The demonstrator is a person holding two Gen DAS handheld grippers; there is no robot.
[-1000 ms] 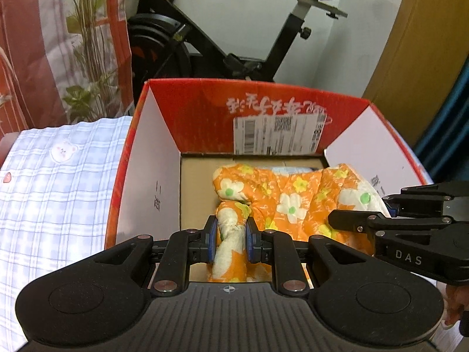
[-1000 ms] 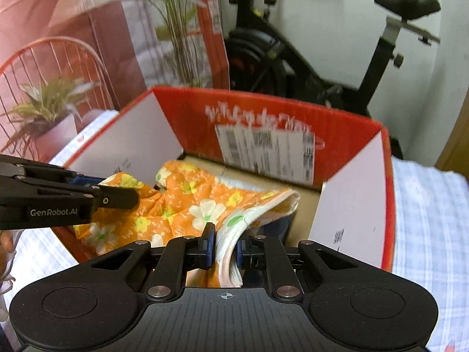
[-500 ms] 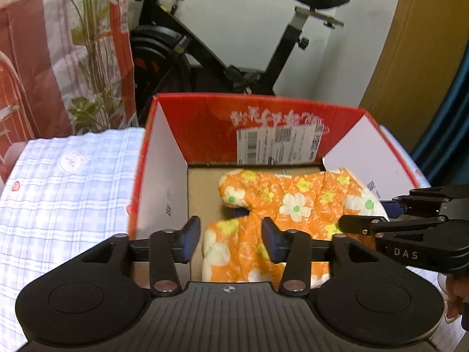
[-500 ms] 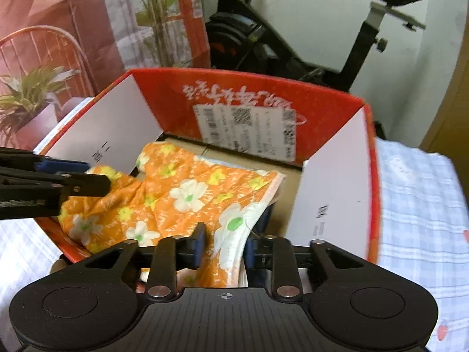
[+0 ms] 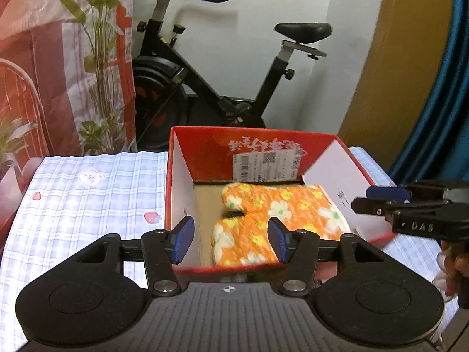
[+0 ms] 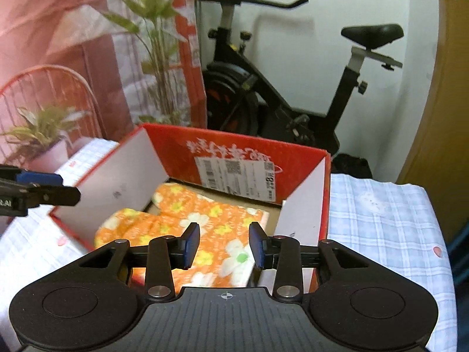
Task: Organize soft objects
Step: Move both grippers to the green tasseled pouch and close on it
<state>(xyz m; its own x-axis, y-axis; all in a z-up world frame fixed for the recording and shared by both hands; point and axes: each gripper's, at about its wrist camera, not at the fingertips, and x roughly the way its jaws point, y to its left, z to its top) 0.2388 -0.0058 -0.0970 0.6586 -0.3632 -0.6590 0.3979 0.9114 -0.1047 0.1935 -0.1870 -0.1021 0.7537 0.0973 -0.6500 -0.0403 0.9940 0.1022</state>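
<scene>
My left tongs (image 5: 230,240) and right tongs (image 6: 224,245) have just been opening, gripping nothing; the orange floral cloth (image 5: 272,220) lies in the red box (image 5: 258,146) at frame centre.

White wall (image 5: 240,67); black exercise bike (image 5: 211,88); checked cloth (image 5: 88,199); wooden door (image 5: 395,58).

Box (image 5: 181,193) open-topped, flaps (image 6: 117,182) flanking.
</scene>
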